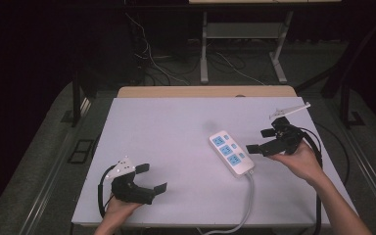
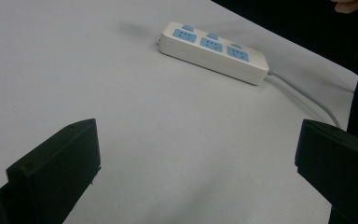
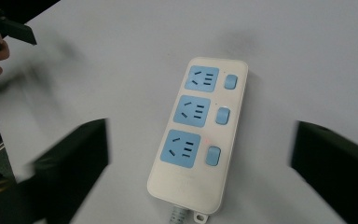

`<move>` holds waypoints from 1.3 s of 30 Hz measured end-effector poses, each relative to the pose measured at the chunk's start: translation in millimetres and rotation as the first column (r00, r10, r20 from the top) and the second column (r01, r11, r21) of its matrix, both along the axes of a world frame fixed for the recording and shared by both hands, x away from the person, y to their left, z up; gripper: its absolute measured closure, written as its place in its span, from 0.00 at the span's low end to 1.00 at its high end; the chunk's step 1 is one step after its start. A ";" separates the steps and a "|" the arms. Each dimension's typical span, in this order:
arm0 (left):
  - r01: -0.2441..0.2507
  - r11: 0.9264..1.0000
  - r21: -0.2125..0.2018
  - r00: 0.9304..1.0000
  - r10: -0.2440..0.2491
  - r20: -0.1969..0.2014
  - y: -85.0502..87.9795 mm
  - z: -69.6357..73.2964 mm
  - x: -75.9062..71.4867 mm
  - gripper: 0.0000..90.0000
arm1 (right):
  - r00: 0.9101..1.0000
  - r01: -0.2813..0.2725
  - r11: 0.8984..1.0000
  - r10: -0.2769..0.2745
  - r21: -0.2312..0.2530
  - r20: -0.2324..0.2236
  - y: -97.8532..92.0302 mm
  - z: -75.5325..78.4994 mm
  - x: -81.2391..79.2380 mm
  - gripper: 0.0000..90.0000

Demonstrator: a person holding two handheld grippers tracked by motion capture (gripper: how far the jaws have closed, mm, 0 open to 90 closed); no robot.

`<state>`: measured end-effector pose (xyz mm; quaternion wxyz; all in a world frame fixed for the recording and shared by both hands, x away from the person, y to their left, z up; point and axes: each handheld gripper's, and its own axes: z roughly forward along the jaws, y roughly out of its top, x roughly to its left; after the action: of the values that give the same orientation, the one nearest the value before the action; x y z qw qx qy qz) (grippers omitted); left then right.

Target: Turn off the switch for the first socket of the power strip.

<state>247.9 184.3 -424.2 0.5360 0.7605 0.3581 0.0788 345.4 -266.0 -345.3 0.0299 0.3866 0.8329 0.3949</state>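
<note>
Reaching for the power strip [image 1: 232, 152]
Right gripper [image 1: 266, 140], fingers wide and empty, just beside its long side; left gripper [image 1: 152, 178], also wide, well apart.

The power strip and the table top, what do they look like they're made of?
Power strip: likely moulded plastic, smooth cream shell with rounded edges, blue socket faces and switches. Table top: a matte pale grey sheet, perhaps laminate or board; a wood-coloured edge shows along its far side.

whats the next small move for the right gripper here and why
Probably ease the right gripper down toward the power strip. Its jaws stand open with nothing between them, just off the strip's right side, and the strip lies flat and untouched on the table.
</note>
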 end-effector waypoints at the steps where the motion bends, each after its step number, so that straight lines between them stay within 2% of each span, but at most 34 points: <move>1: 0.000 1.000 -0.001 1.000 0.000 0.000 0.1 0.0 0.0 0.00 | 1.000 0.004 1.000 -0.004 -0.010 0.013 0.1 -0.6 1.2 0.24; 2: -0.001 1.000 0.001 1.000 0.001 0.001 0.3 0.0 0.0 0.00 | 1.000 0.004 1.000 -0.004 -0.010 0.013 0.1 -0.6 1.2 0.24; 4: -0.001 1.000 0.000 1.000 0.001 0.001 0.6 0.0 0.1 0.00 | 1.000 0.017 1.000 -0.017 -0.025 0.015 0.9 -2.6 3.6 0.38; 8: 0.000 1.000 0.001 1.000 0.000 0.000 0.3 -0.1 -0.1 0.00 | 0.999 0.025 0.999 -0.024 -0.042 0.021 2.2 -5.8 7.1 0.56; 16: -0.003 1.000 0.000 1.000 0.003 0.002 1.5 0.3 -0.2 0.00 | 0.999 0.033 0.998 -0.032 -0.045 0.019 6.5 -12.5 15.3 0.74; 22: -0.001 1.000 0.000 1.000 0.001 0.002 1.7 0.3 0.1 0.00 | 1.000 0.009 0.999 -0.010 -0.047 -0.012 11.0 -20.6 21.0 0.88; 29: -0.002 1.000 -0.001 1.000 0.002 0.005 2.1 0.3 0.3 0.00 | 0.999 0.014 0.998 -0.016 -0.059 -0.034 14.5 -31.4 29.0 1.00; 39: -0.004 1.000 -0.002 1.000 0.004 0.005 2.4 0.3 0.4 0.00 | 0.998 0.006 0.998 -0.010 -0.065 -0.062 20.9 -47.1 36.1 1.00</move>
<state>248.3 186.7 -423.8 0.5373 0.7592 0.3583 0.0812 381.5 -245.1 -392.4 0.0179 0.4010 0.8441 0.3554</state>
